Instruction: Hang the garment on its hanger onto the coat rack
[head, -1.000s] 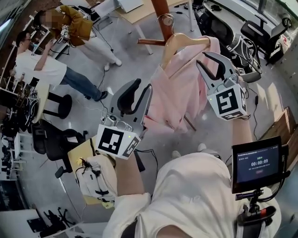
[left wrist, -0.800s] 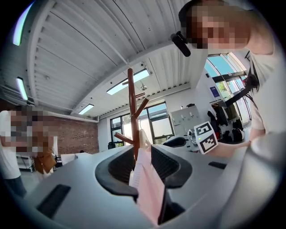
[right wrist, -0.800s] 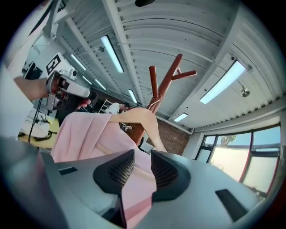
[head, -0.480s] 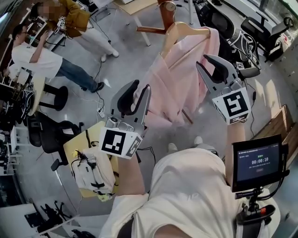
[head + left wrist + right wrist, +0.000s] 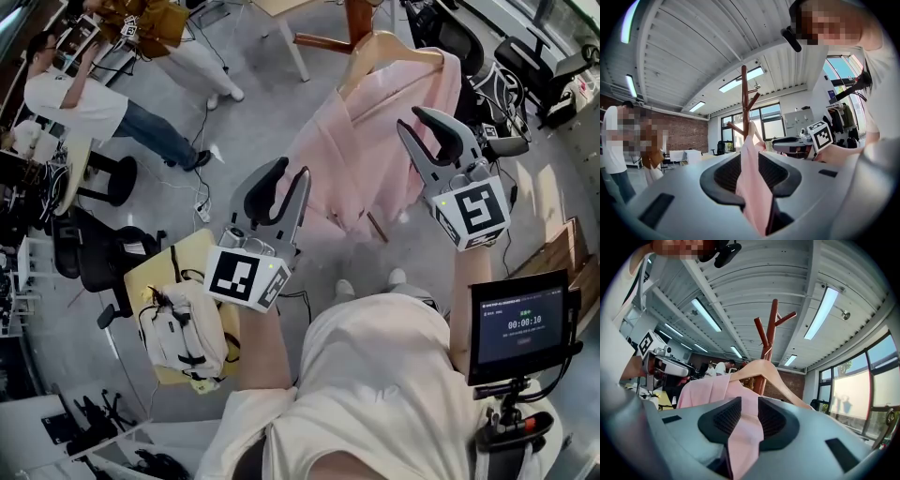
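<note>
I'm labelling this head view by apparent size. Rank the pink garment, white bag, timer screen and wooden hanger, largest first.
1. pink garment, clearly largest.
2. timer screen and white bag look alike; the screen is nearer the camera, so I won't rank them.
3. wooden hanger, smallest where it shows.

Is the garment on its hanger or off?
On. The pink garment drapes over the wooden hanger in the head view.

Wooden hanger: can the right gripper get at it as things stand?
Probably not yet: the right gripper is shut on the pink garment, though the wooden hanger shows bare just beyond it.
</note>
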